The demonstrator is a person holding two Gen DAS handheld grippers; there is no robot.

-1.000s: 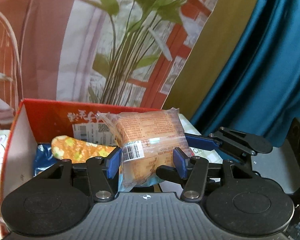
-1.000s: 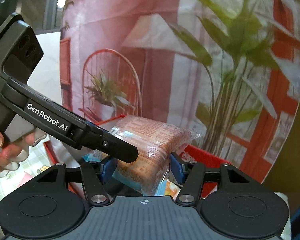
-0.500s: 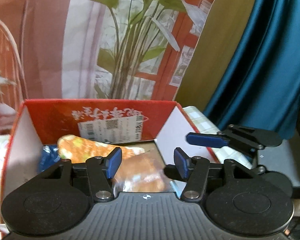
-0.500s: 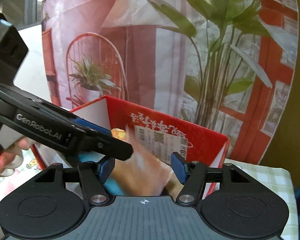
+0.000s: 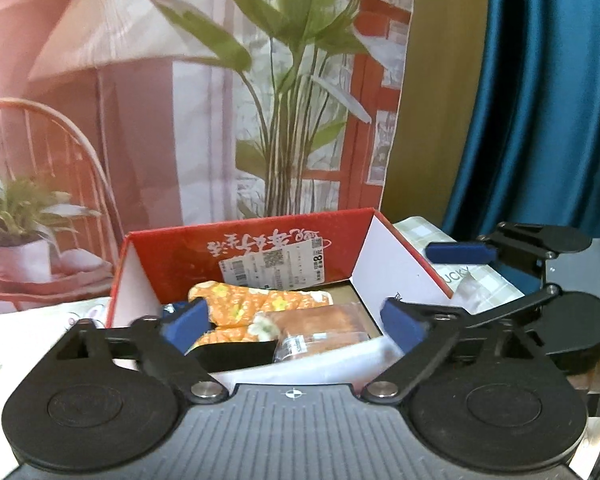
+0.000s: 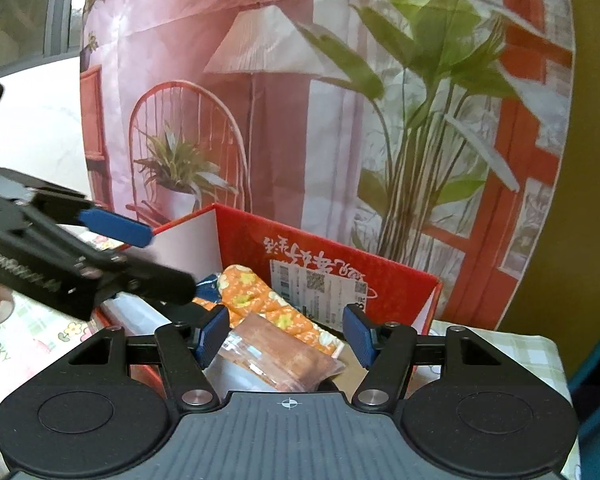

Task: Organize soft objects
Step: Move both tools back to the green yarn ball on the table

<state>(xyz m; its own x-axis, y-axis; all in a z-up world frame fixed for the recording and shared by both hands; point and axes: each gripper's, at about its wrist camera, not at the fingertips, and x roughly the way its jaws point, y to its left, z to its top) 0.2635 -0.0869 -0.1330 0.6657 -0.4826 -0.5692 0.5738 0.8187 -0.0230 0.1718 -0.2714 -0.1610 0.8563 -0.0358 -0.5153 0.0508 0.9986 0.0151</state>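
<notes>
While both tools hang over the near edge of the red box (image 5: 260, 248), the wrapped cake (image 5: 320, 330) lies loose inside it, resting against the orange flowered cloth (image 5: 256, 304) on the box floor. Left tool (image 5: 296, 324): its jaws have just been opening and now stand wide apart; the cake shows in the gap beyond them, but neither blue pad touches it. Right tool (image 6: 288, 334): its jaws have likewise just been opening and stand apart; the cake (image 6: 276, 352) lies in the box beyond the gap, its clear wrapper close to the left pad, though contact there cannot be told. In the right wrist view the left tool (image 6: 140, 256) enters from the left side with its blue-tipped fingers spread, one above the box wall and one lower. A white label with printed codes (image 6: 320, 288) is stuck on the inner red wall of the box, below white lettering. The box stands on a surface covered by a pale checked cloth (image 6: 500, 348). Behind it hangs a printed backdrop (image 6: 260, 100) showing a lamp, a chair and green plants; a blue curtain (image 5: 540, 100) hangs to the right.
</notes>
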